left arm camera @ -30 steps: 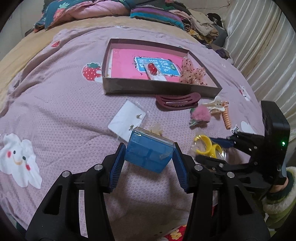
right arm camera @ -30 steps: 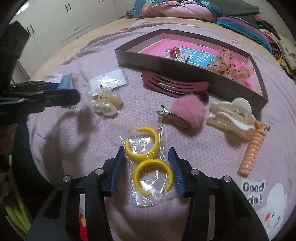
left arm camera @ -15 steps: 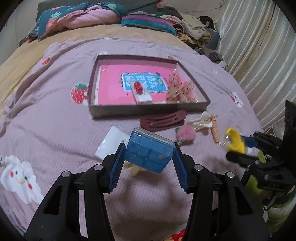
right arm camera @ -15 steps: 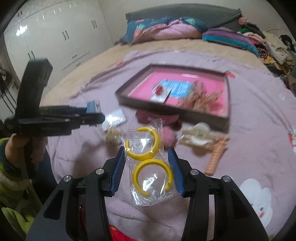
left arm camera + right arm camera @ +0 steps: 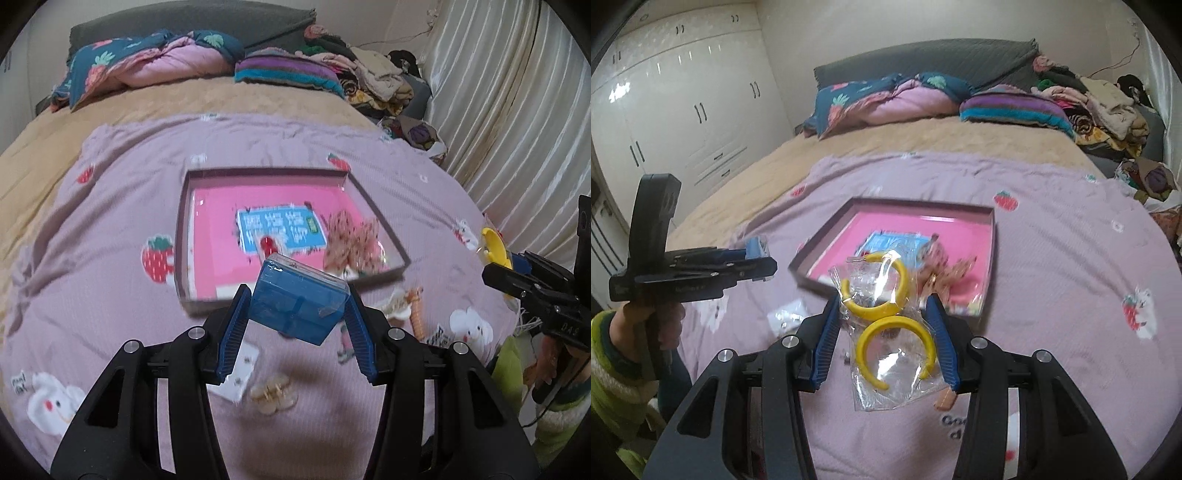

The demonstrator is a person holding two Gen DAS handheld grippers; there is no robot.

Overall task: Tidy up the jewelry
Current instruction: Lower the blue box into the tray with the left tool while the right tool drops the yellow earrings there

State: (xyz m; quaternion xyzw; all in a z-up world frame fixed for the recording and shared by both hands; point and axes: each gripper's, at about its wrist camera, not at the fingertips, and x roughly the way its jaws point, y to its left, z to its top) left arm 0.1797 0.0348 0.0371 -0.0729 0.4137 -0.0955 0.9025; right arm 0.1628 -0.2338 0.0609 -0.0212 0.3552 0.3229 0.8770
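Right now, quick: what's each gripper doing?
Left gripper: shut on the blue plastic box, held above the bed.
Right gripper: shut on the clear bag of yellow hoop earrings.

The tray [image 5: 376, 208] sits mid-frame on the bed [image 5: 110, 221], a bow [image 5: 351, 240] inside at its right, folded bedding [image 5: 147, 66] along the top.
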